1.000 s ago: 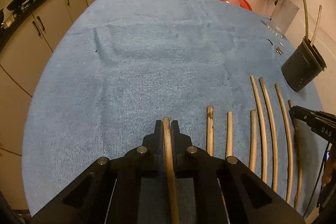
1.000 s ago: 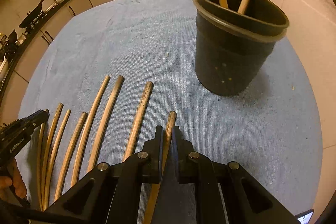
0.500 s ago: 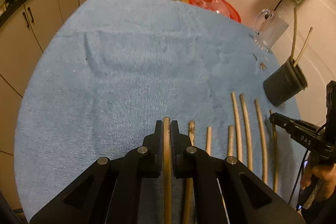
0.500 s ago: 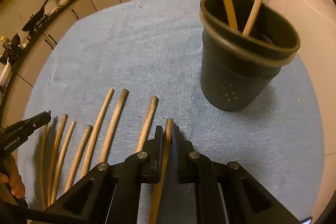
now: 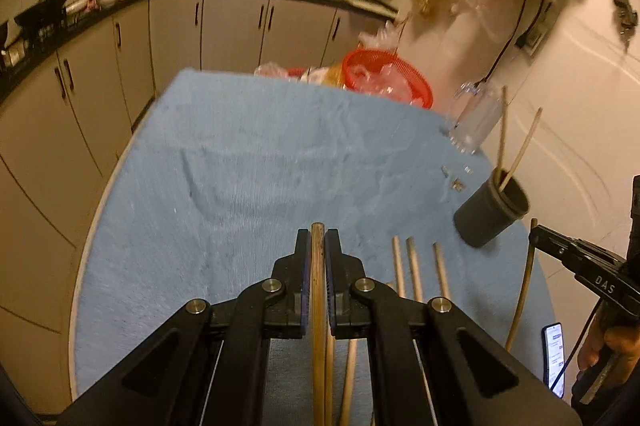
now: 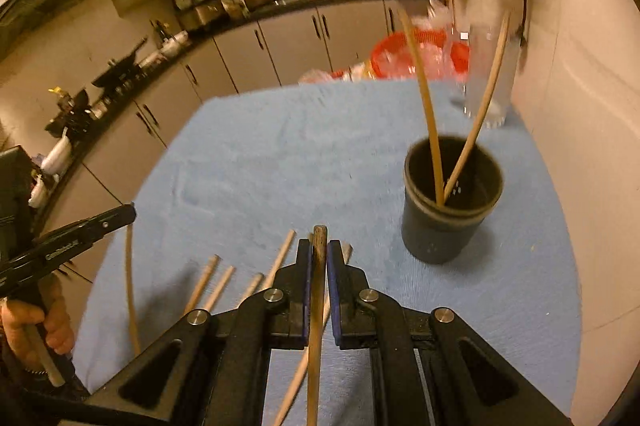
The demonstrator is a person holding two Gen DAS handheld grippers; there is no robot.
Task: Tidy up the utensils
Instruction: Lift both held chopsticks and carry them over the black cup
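Left wrist view: the left tool (image 5: 318, 250) stays clamped on a chopstick (image 5: 319, 306), now lifted above the blue worktop (image 5: 260, 166); the cup (image 5: 491, 210) looks farther off than before. Right wrist view: the right tool (image 6: 319, 258), likewise closed on a stick (image 6: 316, 326), has risen; the cup (image 6: 448, 226) with two sticks sits lower, loose sticks (image 6: 216, 286) below.

Left tongs (image 5: 319, 258): matte black body, two angular linkage arms with triangular cut-outs, four round silver pivot screws, blue pads on the inner finger faces. Right tongs (image 6: 319, 262): identical build, same silver screws and blue pads. Seen from the opposite camera, each unit carries white lettering along its black side; the right one reads "DAS". Bare-skinned hands grip both handles; a thin dark cable hangs beneath the right unit.
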